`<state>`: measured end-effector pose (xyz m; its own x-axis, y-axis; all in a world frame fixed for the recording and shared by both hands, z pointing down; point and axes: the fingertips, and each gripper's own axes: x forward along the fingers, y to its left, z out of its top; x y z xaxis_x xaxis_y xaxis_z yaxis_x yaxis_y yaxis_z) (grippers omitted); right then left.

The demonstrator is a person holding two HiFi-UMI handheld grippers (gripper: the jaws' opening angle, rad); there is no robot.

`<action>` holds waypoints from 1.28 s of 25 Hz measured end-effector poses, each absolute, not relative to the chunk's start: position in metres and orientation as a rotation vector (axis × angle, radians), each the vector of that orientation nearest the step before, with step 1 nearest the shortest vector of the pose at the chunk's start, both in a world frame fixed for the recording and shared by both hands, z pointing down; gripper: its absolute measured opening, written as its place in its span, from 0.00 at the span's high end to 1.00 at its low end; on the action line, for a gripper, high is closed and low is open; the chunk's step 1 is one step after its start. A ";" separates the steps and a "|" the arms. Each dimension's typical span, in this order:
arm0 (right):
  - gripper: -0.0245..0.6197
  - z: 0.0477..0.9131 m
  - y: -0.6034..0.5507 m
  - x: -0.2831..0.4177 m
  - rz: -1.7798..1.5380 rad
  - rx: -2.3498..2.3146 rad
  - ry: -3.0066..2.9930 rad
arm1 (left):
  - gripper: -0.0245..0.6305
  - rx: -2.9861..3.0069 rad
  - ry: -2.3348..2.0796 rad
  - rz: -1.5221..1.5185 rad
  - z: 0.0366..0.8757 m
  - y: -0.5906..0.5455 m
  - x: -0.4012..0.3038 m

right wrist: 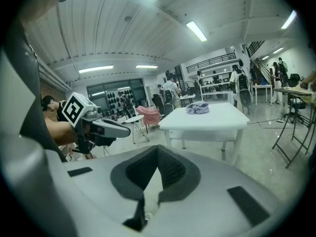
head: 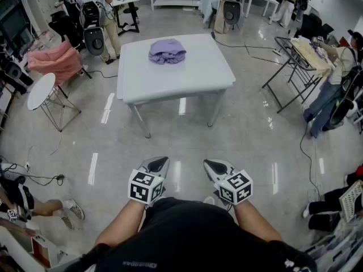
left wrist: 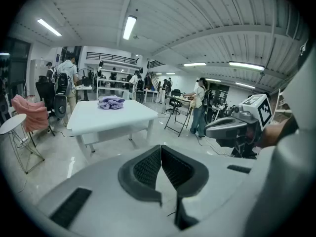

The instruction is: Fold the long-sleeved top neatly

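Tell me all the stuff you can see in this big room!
table: one, white, in the middle of the room, ahead of the person
long-sleeved top: one, lilac, crumpled in a heap on the far part of the table
round side table: one, white, left of the big table
cloth: one, pink, draped over something at the far left
folding stand: one, dark frame, right of the table, with pale fabric on it
people: several, standing round the edges of the room
left gripper: one, grey and black, jaws shut and empty, low in front of the person
right gripper: one, grey and black, jaws shut and empty, beside the left one
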<state>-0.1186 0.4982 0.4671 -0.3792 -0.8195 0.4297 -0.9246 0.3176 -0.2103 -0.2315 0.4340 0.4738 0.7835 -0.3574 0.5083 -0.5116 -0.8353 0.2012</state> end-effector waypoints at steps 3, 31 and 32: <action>0.96 0.466 0.496 -0.121 0.619 1.581 -2.341 | 0.95 2.650 -0.669 0.654 0.472 0.431 -0.234; 0.95 0.466 0.464 -0.194 0.636 1.615 -2.327 | 0.95 2.648 -0.687 0.632 0.475 0.398 -0.312; 0.95 0.466 0.462 -0.199 0.632 1.622 -2.323 | 0.95 2.651 -0.682 0.632 0.474 0.396 -0.317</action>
<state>-0.1993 0.4616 0.4660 -0.3560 -0.8301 0.4293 -0.9331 0.2911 -0.2110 -0.3165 0.3955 0.4742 0.7868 -0.3723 0.4922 -0.5189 -0.8309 0.2010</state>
